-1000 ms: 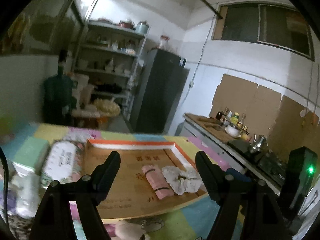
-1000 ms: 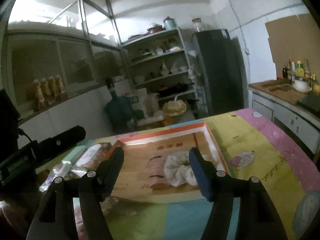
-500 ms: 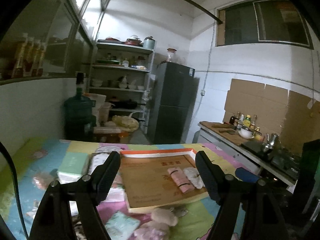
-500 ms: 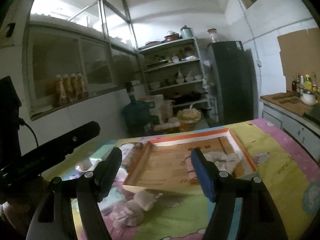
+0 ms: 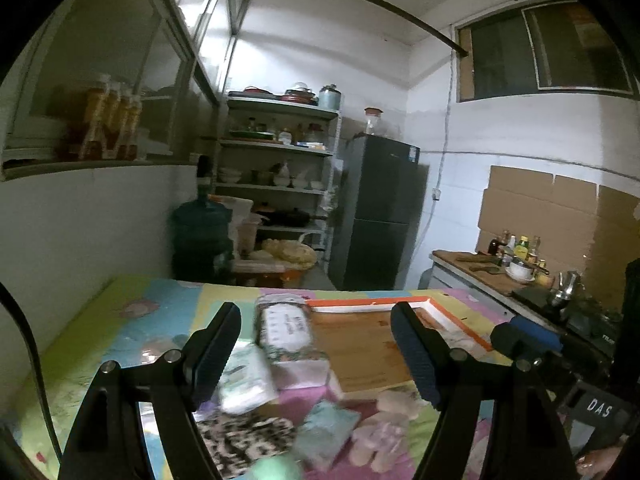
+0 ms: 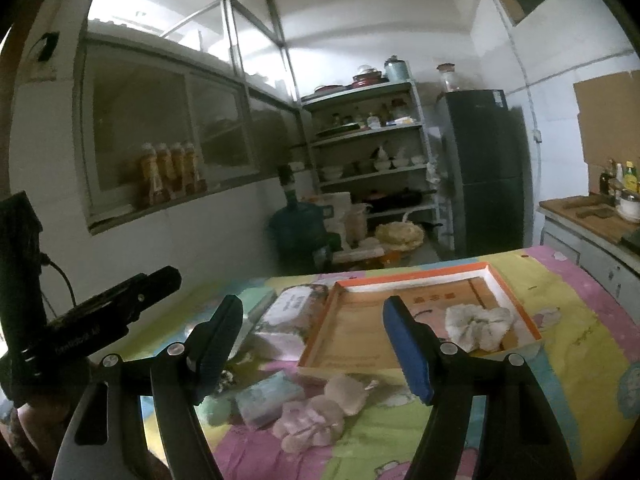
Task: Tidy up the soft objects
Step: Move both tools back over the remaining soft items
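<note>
Both the left gripper (image 5: 316, 354) and right gripper (image 6: 314, 344) gape empty. In the tray (image 6: 516, 308), a white scrunchie (image 6: 478, 326) lies flat. Blurred soft things (image 6: 316, 412) crowd the table's near edge.

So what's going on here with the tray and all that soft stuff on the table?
A person is sorting soft items with a gripper in each hand. The left gripper and right gripper are both open and empty, hovering above the table. A white scrunchie already lies in the orange-rimmed tray. A pink plush and a pale blue packet lie loose in front of the tray.
</note>
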A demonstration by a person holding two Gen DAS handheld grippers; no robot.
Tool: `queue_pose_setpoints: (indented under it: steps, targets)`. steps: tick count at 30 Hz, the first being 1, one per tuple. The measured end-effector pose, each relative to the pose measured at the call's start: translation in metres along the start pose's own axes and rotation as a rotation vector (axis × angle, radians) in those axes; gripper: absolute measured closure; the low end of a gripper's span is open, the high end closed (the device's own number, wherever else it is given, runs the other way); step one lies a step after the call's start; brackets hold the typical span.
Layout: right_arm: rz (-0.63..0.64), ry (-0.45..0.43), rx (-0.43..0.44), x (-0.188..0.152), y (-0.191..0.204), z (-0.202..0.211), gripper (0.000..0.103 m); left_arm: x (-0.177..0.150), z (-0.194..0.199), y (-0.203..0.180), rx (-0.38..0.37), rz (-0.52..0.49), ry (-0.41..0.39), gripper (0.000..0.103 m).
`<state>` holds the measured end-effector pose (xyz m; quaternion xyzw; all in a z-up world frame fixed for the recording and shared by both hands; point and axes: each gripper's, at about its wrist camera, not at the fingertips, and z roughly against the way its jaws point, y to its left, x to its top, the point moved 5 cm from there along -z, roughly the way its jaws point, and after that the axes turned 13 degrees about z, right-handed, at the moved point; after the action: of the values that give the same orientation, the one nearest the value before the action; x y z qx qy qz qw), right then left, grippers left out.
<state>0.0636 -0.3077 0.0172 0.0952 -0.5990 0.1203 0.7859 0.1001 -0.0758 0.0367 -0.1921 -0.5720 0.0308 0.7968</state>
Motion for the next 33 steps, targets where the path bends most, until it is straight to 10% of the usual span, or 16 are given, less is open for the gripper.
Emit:
queue_pose_setpoints:
  steps: [33]
  targets:
    - [0.191, 0.327, 0.344, -0.061, 0.149, -0.125, 0.029, -0.027, 0.045, 0.169, 0.226, 0.128, -0.032, 0.026]
